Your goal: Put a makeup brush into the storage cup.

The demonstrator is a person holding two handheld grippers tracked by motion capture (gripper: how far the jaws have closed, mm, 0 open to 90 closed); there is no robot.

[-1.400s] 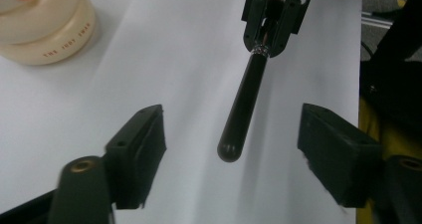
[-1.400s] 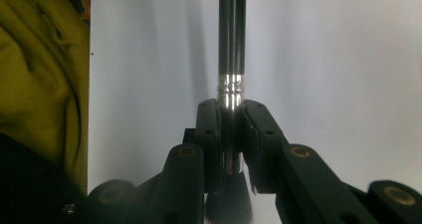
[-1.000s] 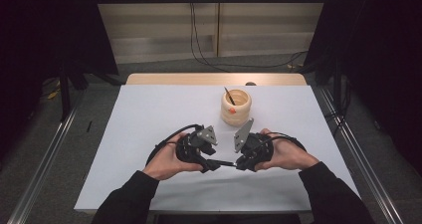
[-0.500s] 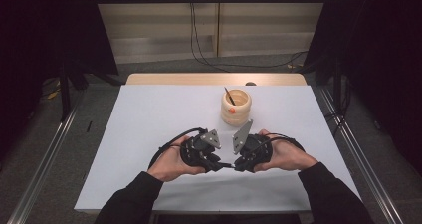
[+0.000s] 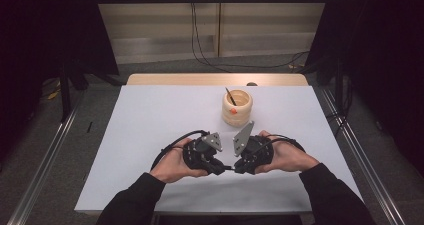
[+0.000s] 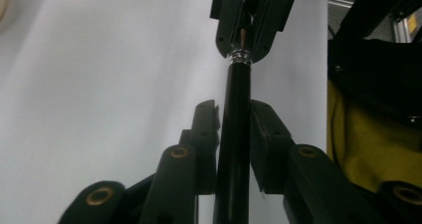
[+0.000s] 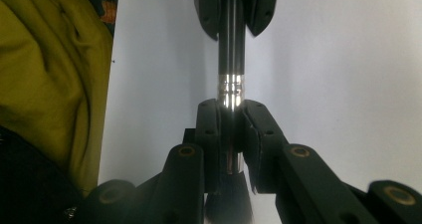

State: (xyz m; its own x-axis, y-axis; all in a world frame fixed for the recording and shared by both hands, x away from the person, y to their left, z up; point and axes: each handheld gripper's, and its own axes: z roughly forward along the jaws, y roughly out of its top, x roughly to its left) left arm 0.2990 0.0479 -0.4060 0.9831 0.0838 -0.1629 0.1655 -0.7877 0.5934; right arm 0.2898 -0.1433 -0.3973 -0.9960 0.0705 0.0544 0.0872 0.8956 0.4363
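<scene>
From the high view, the left gripper (image 5: 216, 161) and the right gripper (image 5: 239, 164) meet nose to nose low on the white worktop (image 5: 150, 135), with a thin dark brush (image 5: 228, 168) bridging the short gap between their jaws. Well beyond the jaws stands a pale, ribbed wooden pot (image 5: 237, 107) with a dark stick leaning in it and a small orange bit at its side.

In the left gripper view, the left gripper's (image 6: 234, 124) jaws have just been closing and now grasp the glossy black round handle of the brush (image 6: 236, 134), which runs straight out ahead of them. At its far end a ribbed silver collar (image 6: 240, 57) sits at the tips of the other gripper's jaws, with brownish bristles tucked between them.

In the right gripper view, the right gripper (image 7: 231, 119) is clenched on the brush (image 7: 231, 45) right at the bright metal collar (image 7: 231, 90), and the black handle continues forward into the opposing jaws.

Risks, as I judge them: the handle is smooth and round, so it could roll or slip through the pads if either grip loosens. With both ends clamped, hands pulling or twisting out of line could bend the slim handle or work the collar loose. Bristles pinched between hard jaws may splay or crease.
</scene>
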